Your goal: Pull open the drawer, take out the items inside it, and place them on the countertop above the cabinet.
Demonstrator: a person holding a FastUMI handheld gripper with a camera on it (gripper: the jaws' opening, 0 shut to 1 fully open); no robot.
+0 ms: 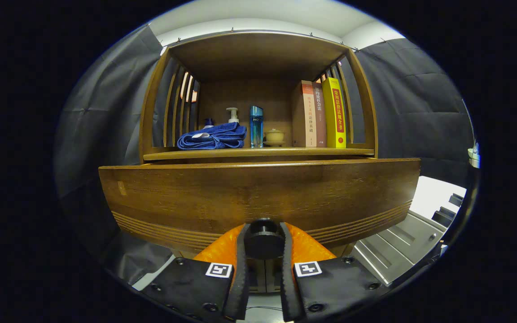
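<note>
Drawer [258,193] front, dark knob [264,237] | hand-held gripper [264,244] narrowed, both fingers pressing the knob's sides

The drawer [258,197] is a broad front of dark brown wood with visible grain and a band of fine horizontal grooves along its lower edge; it stands out toward the near side, just under the counter [258,154]; its round dark knob [264,242] sits low at the middle of the front, clasped between the jaws of the gripper [264,251], both pressing on its sides; the drawer's inside is hidden behind the front.
</note>
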